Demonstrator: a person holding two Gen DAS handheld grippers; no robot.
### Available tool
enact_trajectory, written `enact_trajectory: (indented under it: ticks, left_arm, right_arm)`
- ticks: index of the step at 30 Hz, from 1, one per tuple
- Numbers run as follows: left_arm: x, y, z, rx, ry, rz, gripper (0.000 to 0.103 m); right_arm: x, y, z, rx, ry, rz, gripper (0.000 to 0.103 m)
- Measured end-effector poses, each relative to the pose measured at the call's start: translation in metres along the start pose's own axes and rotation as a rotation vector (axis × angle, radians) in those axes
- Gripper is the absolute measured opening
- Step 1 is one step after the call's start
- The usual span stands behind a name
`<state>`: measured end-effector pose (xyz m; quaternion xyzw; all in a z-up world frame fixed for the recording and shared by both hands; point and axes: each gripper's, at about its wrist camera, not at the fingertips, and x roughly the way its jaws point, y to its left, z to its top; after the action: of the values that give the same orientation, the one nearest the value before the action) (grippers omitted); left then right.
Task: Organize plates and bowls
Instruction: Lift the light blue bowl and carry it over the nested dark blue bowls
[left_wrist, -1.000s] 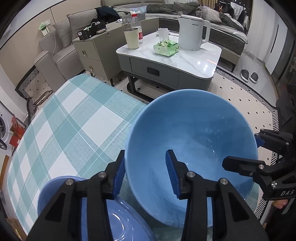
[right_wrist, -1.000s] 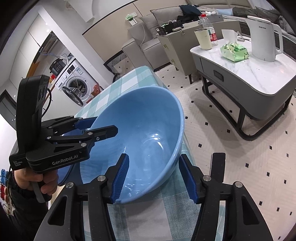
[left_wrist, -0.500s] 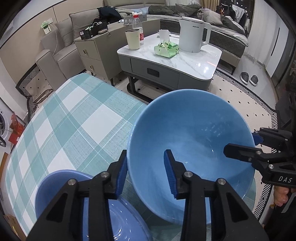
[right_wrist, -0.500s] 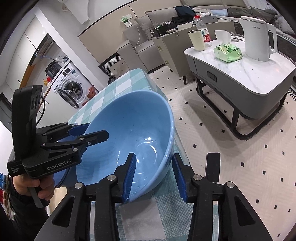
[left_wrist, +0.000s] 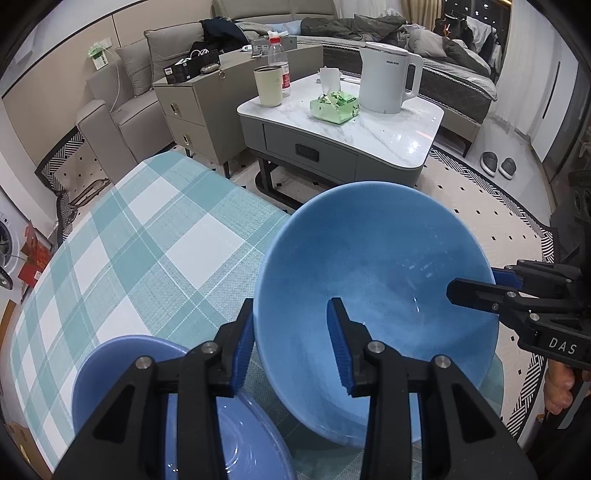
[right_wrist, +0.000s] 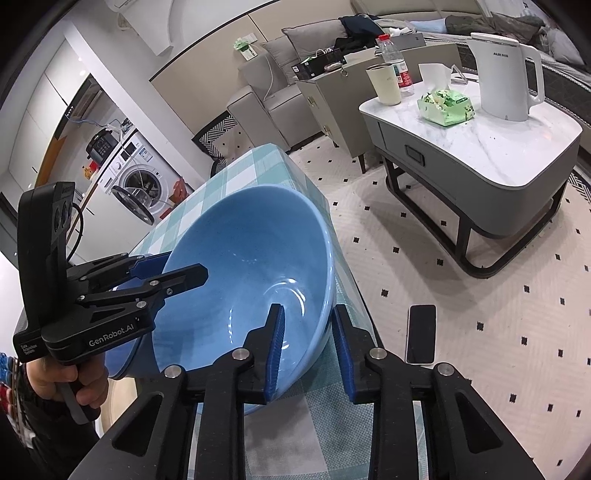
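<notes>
Blue bowl (left_wrist: 373, 288) pinched at opposite rims by left gripper (left_wrist: 291, 347) and right gripper (right_wrist: 308, 345); each narrowly closed on the wall, sharing its weight, tilted above checked table (left_wrist: 147, 251).

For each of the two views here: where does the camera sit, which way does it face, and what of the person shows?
Left wrist: sits on the left tool, looks forward over the blue bowl and checked table; the right tool enters from the right.
Right wrist: sits on the right tool, looks across the same blue bowl; the left tool and the left hand show.
Shared: the bowl, each tool straddling its rim on opposite sides, and the white kettle.
</notes>
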<state>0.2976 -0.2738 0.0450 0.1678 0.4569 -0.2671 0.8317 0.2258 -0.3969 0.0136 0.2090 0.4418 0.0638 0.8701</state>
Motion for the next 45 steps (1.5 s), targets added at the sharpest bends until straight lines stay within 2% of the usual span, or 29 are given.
enact_trajectory:
  ticks: [6,25,45]
  left_arm:
    - [-0.005,0.0,-0.002,-0.005,-0.014,-0.001,0.037]
    - [-0.048,-0.005,-0.006,-0.028,-0.105,0.029,0.037]
    - [-0.092,0.005,-0.011,-0.067,-0.185,0.082,0.037]
  right_arm:
    - [-0.002,0.0,0.001,0.006,-0.008,-0.005,0.023]
    - [-0.037,0.014,0.003,-0.017,-0.095,0.007,0.022]
    - [-0.057,0.048,-0.001,-0.08,-0.139,0.05,0.022]
